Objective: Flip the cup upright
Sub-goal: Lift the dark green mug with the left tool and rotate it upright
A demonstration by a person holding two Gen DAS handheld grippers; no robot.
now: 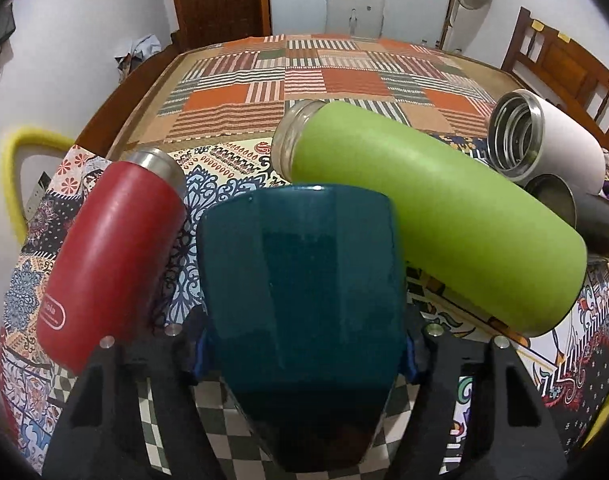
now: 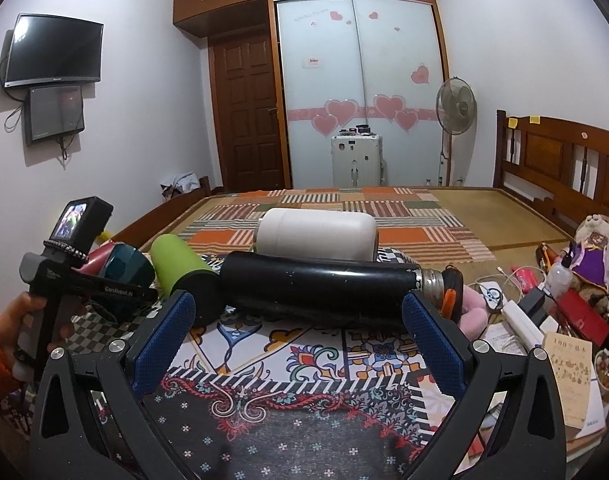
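A dark teal cup (image 1: 304, 296) fills the middle of the left wrist view, lying along the fingers. My left gripper (image 1: 304, 360) is shut on it; the blue pads (image 1: 198, 356) press its sides. It also shows in the right wrist view (image 2: 124, 270), held by the left gripper (image 2: 116, 288) at the far left. My right gripper (image 2: 296, 312) is open and empty, hovering above the patterned cloth (image 2: 304, 360), just in front of a black flask (image 2: 320, 280).
Lying on the cloth: a red flask (image 1: 112, 248), a green bottle (image 1: 436, 216), a white flask (image 1: 544, 140) and the black flask (image 1: 576, 216). Clutter of books and cables (image 2: 544, 320) lies at the right. A wooden headboard (image 2: 564, 160) stands beyond.
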